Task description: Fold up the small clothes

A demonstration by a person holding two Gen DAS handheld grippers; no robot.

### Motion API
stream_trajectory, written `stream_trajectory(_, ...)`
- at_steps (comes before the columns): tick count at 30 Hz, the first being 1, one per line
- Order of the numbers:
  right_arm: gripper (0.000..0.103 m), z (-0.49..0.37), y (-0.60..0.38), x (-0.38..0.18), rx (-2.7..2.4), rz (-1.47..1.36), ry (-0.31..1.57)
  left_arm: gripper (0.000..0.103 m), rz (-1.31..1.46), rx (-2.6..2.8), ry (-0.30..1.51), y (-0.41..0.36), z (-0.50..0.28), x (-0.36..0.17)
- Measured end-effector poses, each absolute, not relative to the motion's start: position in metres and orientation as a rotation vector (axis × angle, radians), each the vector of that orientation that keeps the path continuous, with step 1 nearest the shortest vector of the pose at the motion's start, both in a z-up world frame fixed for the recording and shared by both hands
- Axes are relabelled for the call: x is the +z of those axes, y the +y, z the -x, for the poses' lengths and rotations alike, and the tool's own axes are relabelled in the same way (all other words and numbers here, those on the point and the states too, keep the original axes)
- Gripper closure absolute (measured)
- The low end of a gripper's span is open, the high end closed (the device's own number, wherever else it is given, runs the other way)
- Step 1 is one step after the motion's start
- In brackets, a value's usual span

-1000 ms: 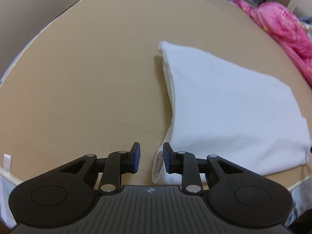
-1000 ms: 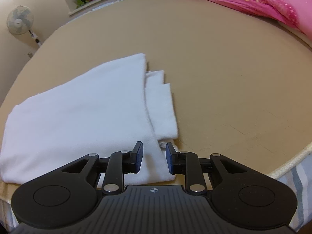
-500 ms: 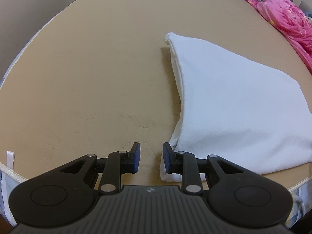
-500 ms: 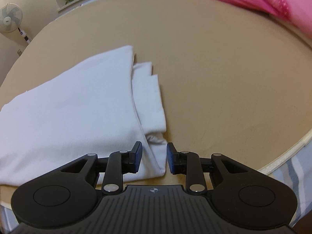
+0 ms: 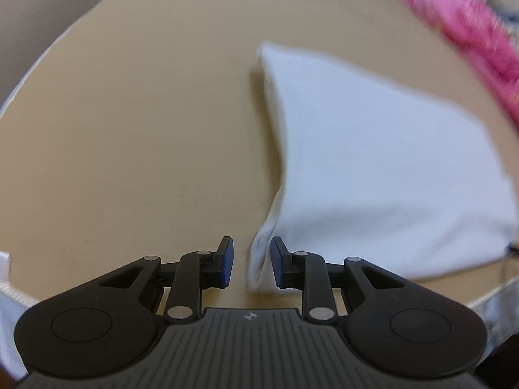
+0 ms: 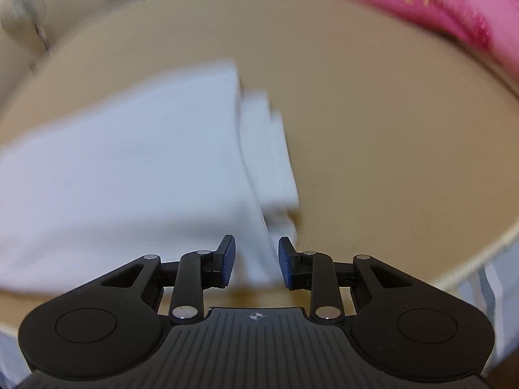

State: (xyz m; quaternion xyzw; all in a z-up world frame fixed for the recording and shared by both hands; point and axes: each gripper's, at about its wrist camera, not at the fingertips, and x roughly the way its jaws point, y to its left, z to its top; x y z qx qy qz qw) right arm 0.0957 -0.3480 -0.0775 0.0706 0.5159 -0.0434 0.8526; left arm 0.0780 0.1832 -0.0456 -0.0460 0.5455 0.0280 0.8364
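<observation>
While two grippers gape, one white garment (image 5: 373, 168) lies folded.

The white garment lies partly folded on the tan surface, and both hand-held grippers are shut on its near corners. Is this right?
Not quite. The white garment does lie partly folded on the tan surface, but both wrist views show the left hand-held gripper and right hand-held gripper open at its near corners, gripping nothing.

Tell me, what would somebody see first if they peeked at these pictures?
First, the big white folded cloth lying on the tan bed top. Next, the bright pink blanket bunched along the far edge. Up close, the left gripper and the right gripper are both open, one at each near corner of the cloth.
</observation>
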Motion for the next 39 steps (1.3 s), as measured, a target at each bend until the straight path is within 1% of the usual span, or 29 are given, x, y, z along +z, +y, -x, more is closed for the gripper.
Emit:
stream_trajectory(2, 0.071, -0.094, -0.348, -0.074, -0.104, -0.155, 1.056, 0.074, 0.072, 0.067, 1.142, 0.181, -0.077, -0.044)
stream_trajectory(5, 0.071, -0.087, -0.344, -0.06, -0.092, -0.172, 0.986, 0.074, 0.078, 0.075, 1.036, 0.183, -0.069, -0.024)
stream_trajectory(10, 0.071, -0.072, -0.326, -0.038, -0.065, -0.095, 0.845, 0.073, 0.091, 0.094, 0.89, 0.186, -0.054, 0.003)
stream_trajectory(11, 0.071, -0.068, -0.322, -0.033, -0.062, -0.09, 0.812, 0.07, 0.077, 0.092, 0.847, 0.186, -0.049, 0.011)
stream_trajectory(12, 0.071, -0.064, -0.32, -0.028, -0.062, -0.095, 0.778, 0.061, 0.06, 0.079, 0.802, 0.185, -0.042, 0.023)
stream_trajectory(13, 0.071, -0.057, -0.317, -0.025, -0.064, -0.107, 0.742, 0.055, 0.041, 0.061, 0.756, 0.185, -0.035, 0.034)
stream_trajectory(14, 0.071, -0.052, -0.316, -0.02, -0.064, -0.124, 0.709, 0.042, 0.025, 0.05, 0.713, 0.184, -0.026, 0.044)
stream_trajectory(15, 0.07, -0.047, -0.316, -0.016, -0.066, -0.141, 0.677, 0.033, 0.015, 0.044, 0.665, 0.186, -0.017, 0.055)
stream_trajectory(17, 0.068, -0.035, -0.312, -0.005, -0.084, -0.164, 0.584, 0.025, 0.019, 0.042, 0.588, 0.19, -0.001, 0.075)
stream_trajectory(18, 0.063, -0.026, -0.31, 0.0, -0.094, -0.161, 0.54, 0.019, 0.021, 0.051, 0.538, 0.193, 0.009, 0.084)
stream_trajectory(20, 0.061, -0.009, -0.303, 0.012, -0.099, -0.138, 0.443, 0.016, 0.009, 0.077, 0.451, 0.196, 0.026, 0.093)
stream_trajectory(22, 0.06, -0.006, -0.293, 0.017, -0.093, -0.1, 0.382, 0.015, 0.003, 0.133, 0.384, 0.201, 0.042, 0.09)
stream_trajectory(23, 0.058, -0.006, -0.29, 0.016, -0.093, -0.079, 0.37, 0.015, 0.006, 0.151, 0.38, 0.202, 0.048, 0.082)
stream_trajectory(24, 0.057, -0.006, -0.284, 0.015, -0.09, -0.057, 0.365, 0.016, 0.007, 0.175, 0.453, 0.205, 0.044, 0.078)
stream_trajectory(25, 0.057, -0.007, -0.278, 0.014, -0.076, -0.04, 0.368, 0.016, 0.016, 0.206, 0.478, 0.208, 0.045, 0.08)
stream_trajectory(27, 0.057, -0.009, -0.268, 0.011, -0.031, -0.03, 0.385, 0.015, 0.033, 0.242, 0.434, 0.216, 0.051, 0.087)
stream_trajectory(33, 0.057, -0.01, -0.213, 0.001, 0.12, 0.022, 0.47, 0.016, 0.182, 0.277, 0.5, 0.249, 0.046, 0.086)
stream_trajectory(34, 0.058, -0.009, -0.198, 0.0, 0.156, 0.015, 0.496, 0.016, 0.2, 0.277, 0.504, 0.262, 0.045, 0.088)
stream_trajectory(36, 0.078, -0.007, -0.162, -0.004, 0.236, 0.021, 0.526, 0.016, 0.241, 0.278, 0.517, 0.271, 0.044, 0.089)
stream_trajectory(39, 0.078, -0.002, -0.107, -0.013, 0.343, 0.089, 0.544, 0.016, 0.315, 0.287, 0.537, 0.31, 0.049, 0.088)
